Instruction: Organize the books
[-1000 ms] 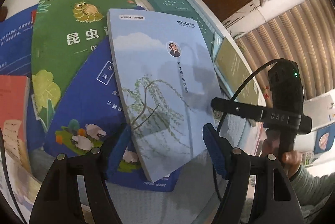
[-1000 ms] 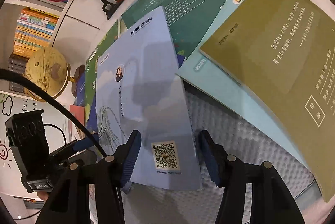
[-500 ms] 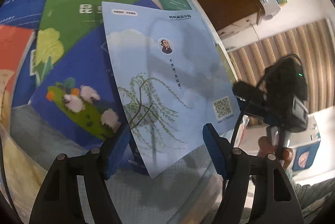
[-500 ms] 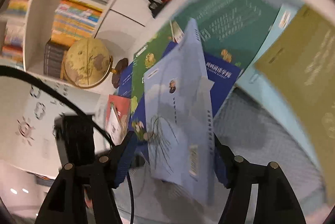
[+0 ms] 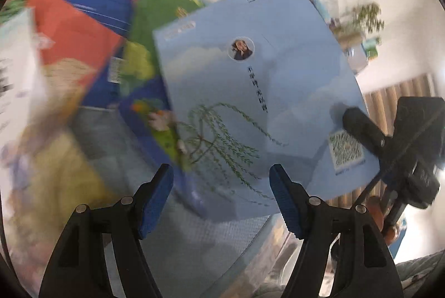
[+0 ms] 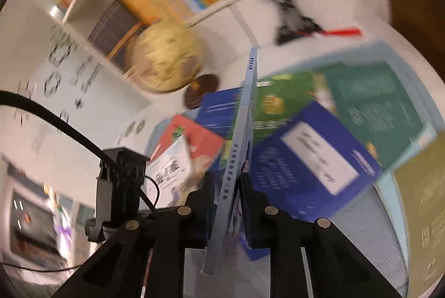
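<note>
The right claw [image 6: 226,203] has just been closing and now pinches the pale blue book [image 5: 258,103] by its lower edge, so in the right wrist view it stands edge-on at frame centre, lifted off the scattered books [image 6: 314,159] on the bench [image 6: 361,236]. The left claw [image 5: 221,197] gapes empty at the lower middle of its view. Held only by one edge, the thin book could sag or swing, slip from the pads, or clip the loose covers below
</note>
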Tool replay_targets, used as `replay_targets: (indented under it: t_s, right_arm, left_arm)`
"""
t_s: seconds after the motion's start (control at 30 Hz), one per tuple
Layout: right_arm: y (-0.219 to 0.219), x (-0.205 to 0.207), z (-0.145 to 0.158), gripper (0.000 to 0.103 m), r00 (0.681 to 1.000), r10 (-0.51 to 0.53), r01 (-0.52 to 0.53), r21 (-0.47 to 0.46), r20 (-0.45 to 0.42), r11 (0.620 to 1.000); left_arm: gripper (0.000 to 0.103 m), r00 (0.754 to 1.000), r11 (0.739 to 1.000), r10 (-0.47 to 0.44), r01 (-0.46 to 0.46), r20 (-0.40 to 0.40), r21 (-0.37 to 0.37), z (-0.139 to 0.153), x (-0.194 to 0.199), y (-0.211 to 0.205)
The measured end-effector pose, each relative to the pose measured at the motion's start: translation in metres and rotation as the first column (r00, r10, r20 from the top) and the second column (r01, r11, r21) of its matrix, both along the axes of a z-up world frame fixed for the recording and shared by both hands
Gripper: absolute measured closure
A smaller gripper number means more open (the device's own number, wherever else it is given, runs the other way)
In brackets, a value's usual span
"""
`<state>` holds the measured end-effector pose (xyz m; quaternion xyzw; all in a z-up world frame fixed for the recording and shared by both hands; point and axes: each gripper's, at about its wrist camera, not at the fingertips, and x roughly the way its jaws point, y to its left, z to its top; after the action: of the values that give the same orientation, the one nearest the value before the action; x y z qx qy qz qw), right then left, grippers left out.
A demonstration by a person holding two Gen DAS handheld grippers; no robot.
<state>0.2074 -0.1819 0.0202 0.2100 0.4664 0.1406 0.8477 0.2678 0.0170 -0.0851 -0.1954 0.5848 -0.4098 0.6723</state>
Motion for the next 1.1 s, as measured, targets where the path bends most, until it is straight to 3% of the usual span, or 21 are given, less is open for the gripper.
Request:
replay_targets:
  t_s: [0.1,0.17,0.27,0.37,0.4,0.47,0.5,0.53,0.7,0.8,0.97,1.1]
  right_arm:
    - [0.041,0.01,0.003,0.085,0.994,0.105,-0.105,0.005,-0.021,0.994]
    - [0.062,0.014,0.001,0.085,0.986,0.163,-0.161,0.061,-0.025,0.985]
    - [0.088,0.021,-0.011,0.084,0.973,0.222,-0.212,0.132,-0.063,0.968]
    - [0.093,0.023,-0.032,0.083,0.961,0.245,-0.223,0.165,-0.129,0.961]
    - [0.093,0.023,-0.032,0.078,0.961,0.245,-0.223,0.165,-0.129,0.961]
    - [0.086,0.025,-0.045,0.058,0.959,0.228,-0.203,0.155,-0.167,0.967]
    - [0.073,0.026,-0.061,0.041,0.964,0.175,-0.156,0.106,-0.2,0.982]
    - [0.065,0.026,-0.07,0.04,0.966,0.148,-0.136,0.071,-0.21,0.988]
    - [0.052,0.031,-0.106,0.04,0.955,0.128,-0.135,-0.009,-0.267,0.991]
    - [0.053,0.031,-0.123,0.047,0.953,0.142,-0.158,-0.043,-0.267,0.986]
    - [0.061,0.026,-0.135,0.055,0.948,0.182,-0.213,-0.097,-0.262,0.972]
    - [0.066,0.019,-0.136,0.056,0.937,0.247,-0.281,-0.115,-0.246,0.953]
  left_arm:
    - [0.034,0.994,0.993,0.108,-0.108,-0.006,-0.054,0.011,-0.005,0.047]
    - [0.034,0.981,0.977,0.193,-0.192,-0.002,-0.09,0.018,-0.01,0.082]
    - [0.035,0.951,0.948,0.308,-0.306,0.006,-0.086,0.02,-0.016,0.128]
    - [0.035,0.93,0.928,0.367,-0.368,-0.022,-0.062,0.009,-0.021,0.143]
    - [0.035,0.928,0.927,0.373,-0.373,-0.024,-0.035,0.003,-0.023,0.145]
    - [0.035,0.927,0.927,0.374,-0.374,-0.033,0.008,-0.007,-0.026,0.142]
    - [0.035,0.926,0.927,0.376,-0.375,-0.036,0.03,-0.009,-0.028,0.14]
    - [0.035,0.926,0.926,0.374,-0.372,-0.041,0.061,-0.014,-0.033,0.137]
    - [0.035,0.938,0.919,0.345,-0.332,-0.024,0.212,-0.025,-0.071,0.116]
    - [0.035,0.942,0.911,0.335,-0.32,-0.016,0.259,-0.033,-0.091,0.108]
    - [0.036,0.914,0.86,0.402,-0.399,0.061,0.318,-0.033,-0.098,0.095]
    - [0.058,0.887,0.833,0.454,-0.454,0.08,0.316,-0.033,-0.099,0.088]
